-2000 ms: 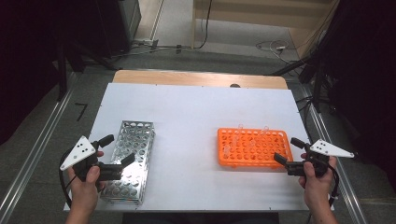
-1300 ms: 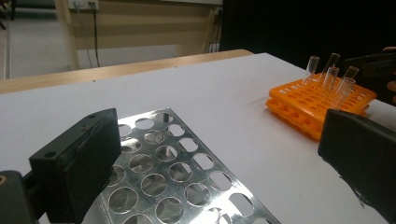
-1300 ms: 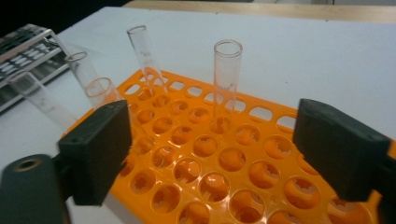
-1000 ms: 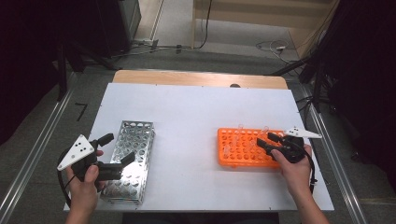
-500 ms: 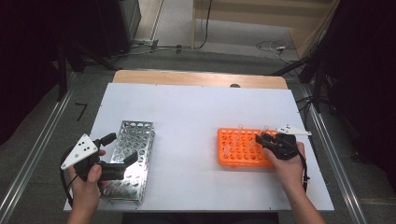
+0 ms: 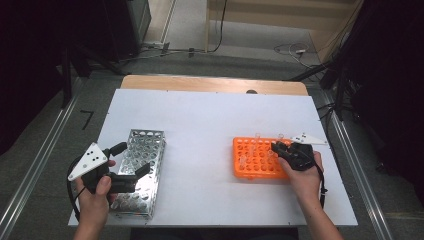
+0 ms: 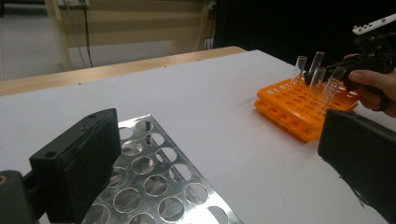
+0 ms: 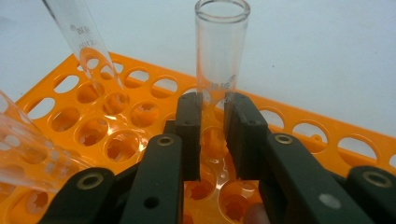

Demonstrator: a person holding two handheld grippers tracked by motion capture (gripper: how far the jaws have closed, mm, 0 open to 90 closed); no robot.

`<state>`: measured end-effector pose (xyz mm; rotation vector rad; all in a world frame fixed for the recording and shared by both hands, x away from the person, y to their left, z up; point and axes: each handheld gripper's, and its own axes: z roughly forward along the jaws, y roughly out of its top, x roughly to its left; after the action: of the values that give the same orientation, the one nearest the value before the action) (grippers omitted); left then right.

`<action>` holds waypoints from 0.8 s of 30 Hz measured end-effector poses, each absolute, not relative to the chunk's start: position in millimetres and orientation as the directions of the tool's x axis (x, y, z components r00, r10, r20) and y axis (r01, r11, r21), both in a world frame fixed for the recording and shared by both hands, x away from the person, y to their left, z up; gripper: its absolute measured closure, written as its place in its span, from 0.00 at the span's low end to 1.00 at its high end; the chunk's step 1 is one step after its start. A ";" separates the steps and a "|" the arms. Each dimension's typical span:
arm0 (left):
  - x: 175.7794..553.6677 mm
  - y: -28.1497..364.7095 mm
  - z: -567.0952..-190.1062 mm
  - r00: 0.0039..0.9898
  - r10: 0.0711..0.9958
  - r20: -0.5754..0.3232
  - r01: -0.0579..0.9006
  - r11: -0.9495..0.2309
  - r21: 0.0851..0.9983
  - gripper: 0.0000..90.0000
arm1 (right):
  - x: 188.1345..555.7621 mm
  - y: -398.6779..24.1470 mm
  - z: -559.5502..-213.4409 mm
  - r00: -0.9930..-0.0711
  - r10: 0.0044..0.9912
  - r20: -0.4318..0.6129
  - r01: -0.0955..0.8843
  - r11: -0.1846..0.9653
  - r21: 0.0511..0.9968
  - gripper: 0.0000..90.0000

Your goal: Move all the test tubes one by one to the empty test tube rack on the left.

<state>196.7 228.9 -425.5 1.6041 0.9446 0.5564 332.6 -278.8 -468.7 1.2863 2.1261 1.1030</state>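
An orange test-tube rack [image 6: 252,162] lies right of centre on the white table and holds several clear glass tubes [image 7: 317,70]. My right gripper [image 6: 276,148] is at the rack's far right part. Its jaws have just been closing on one upright tube [image 8: 219,56] still seated in its hole, and the pads [image 8: 189,126] now press on both sides of the glass. A perforated metal rack [image 6: 142,150] lies at the left. My left gripper [image 6: 134,158] hovers over it, jaws wide open with nothing between them [image 7: 219,135].
Two other tubes [image 8: 88,44] lean in the orange rack just left of the gripped one. The white table [image 6: 210,120] has a wooden strip along its far edge. Metal rails run along the floor on both sides.
My right hand moved from the table's right edge in over the orange rack, and its jaws closed on a tube. The left hand stayed over the metal rack.
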 end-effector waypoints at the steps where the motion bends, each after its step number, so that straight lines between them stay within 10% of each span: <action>1: 196.7 228.9 -425.5 0.566 0.814 -0.131 0.281 -0.041 0.959 0.00 | 332.0 -278.2 -469.0 -0.480 0.876 0.044 0.539 0.255 0.803 0.82; 24: 192.2 225.5 -420.3 0.596 0.790 -0.146 0.265 -0.023 0.964 0.00 | 321.6 -291.8 -445.6 -0.507 0.861 0.032 0.448 0.232 0.863 0.83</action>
<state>192.2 225.5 -420.3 1.5853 0.9086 0.5274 321.6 -291.8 -445.6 1.1995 2.0549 1.2045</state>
